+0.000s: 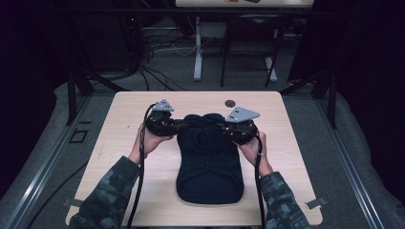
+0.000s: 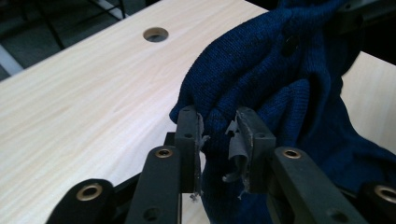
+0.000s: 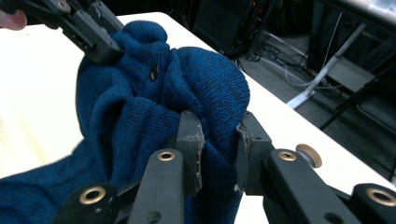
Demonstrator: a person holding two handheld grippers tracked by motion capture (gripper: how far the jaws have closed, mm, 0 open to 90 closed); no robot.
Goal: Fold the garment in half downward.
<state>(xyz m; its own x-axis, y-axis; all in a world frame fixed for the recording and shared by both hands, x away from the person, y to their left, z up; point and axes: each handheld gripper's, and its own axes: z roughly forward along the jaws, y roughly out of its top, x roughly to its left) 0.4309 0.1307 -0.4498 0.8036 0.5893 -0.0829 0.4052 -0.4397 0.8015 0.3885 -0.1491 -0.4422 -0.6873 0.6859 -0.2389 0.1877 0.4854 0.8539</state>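
I hold navy knit sweater [image 1: 209, 162], centre frame on tabletop [image 1: 119, 143]: left hand-held gripper [image 2: 218, 135] and right hand-held gripper [image 3: 219, 135] both clamp its far edge. I lift evenly, keep tension.

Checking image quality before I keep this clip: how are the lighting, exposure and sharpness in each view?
High view: dim, surroundings almost black, dark blue knitted garment shows little detail. Left gripper view: evenly lit, knit sharp, nearest jaw links soft. Right gripper view: pale wooden table washed out to near white at left, background floor slightly blurred.
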